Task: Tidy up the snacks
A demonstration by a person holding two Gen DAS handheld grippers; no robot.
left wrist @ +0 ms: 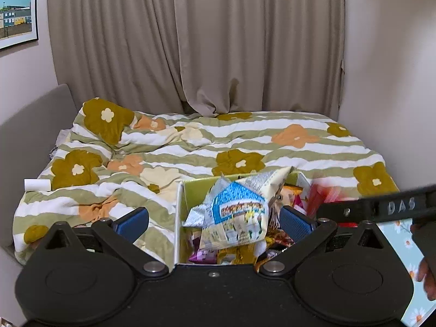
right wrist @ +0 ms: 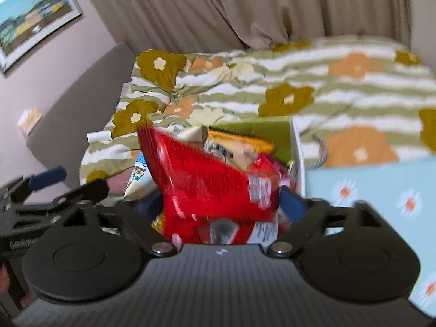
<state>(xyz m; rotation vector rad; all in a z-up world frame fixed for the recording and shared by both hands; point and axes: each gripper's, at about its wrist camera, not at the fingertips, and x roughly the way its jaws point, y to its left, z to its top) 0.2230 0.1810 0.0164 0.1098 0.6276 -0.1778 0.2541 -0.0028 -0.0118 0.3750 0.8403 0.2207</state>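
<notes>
Over on the left wall hangs a framed picture of coloured houses, and below it a grey headboard runs along a bed covered by a flowered quilt in green, white and orange. A small white roll lies at the quilt's left edge. Moving across, the left gripper hovers low over the bedding with its blue pads spread wide apart, holding nothing; a crumpled white-and-blue snack bag stands between them, sticking up out of the box, a white carton with a green lining that sits on the quilt and brims with assorted packets. Further right, the right gripper is over that same box with a red snack bag between its fingers; the picture is blurred and the pads are mostly hidden behind the bag, so I cannot tell whether they are pinching it. An orange packet shows behind the red one. Just right of the box lies a pale blue surface with daisies, and beige curtains hang behind everything.
</notes>
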